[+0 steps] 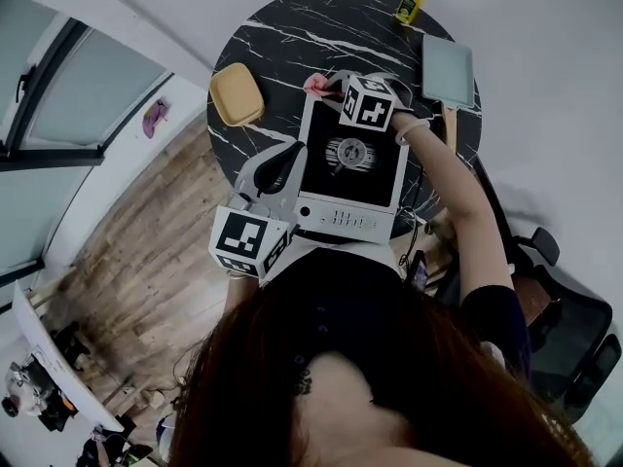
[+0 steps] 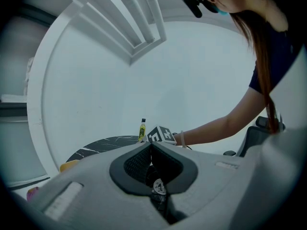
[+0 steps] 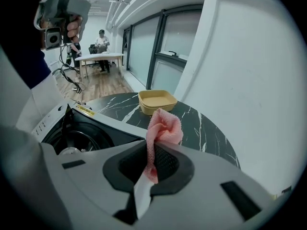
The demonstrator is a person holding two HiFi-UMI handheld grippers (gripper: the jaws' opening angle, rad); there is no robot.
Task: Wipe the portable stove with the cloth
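Right gripper (image 3: 152, 147): jaws clamped on the pink cloth (image 3: 164, 124). A bunched fold sticks out past the tips and the rest runs down between the pads, out of sight.
- In the head view the cloth sits at the far-left corner of the portable stove (image 1: 352, 168), next to the yellow container (image 1: 237, 93). Only a small pink patch shows there, because the gripper's marker cube covers the rest.
- Can't tell whether the cloth touches the stove or the table (image 1: 292, 27).

Left gripper (image 2: 150, 147): jaws pressed together, nothing between them.
- Its view points up at the white wall, so the stove doesn't appear in it. It shows only a sliver of the table edge, the yellow bottle (image 2: 142, 129), the other gripper's cube and the person's forearm (image 2: 225, 126).
- In the head view it lies over the stove's left edge. Contact can't be judged.

Stove: burner and front control strip are visible. The left edge and far-left corner are covered by the grippers. In the right gripper view only the burner well shows, cut off at the left.

The person's hair fills the lower half of the head view and hides the near rim of the table. A grey tray (image 1: 448, 69) sits at the right rim. The chair (image 1: 560, 309) is partly cut off at the frame edge.
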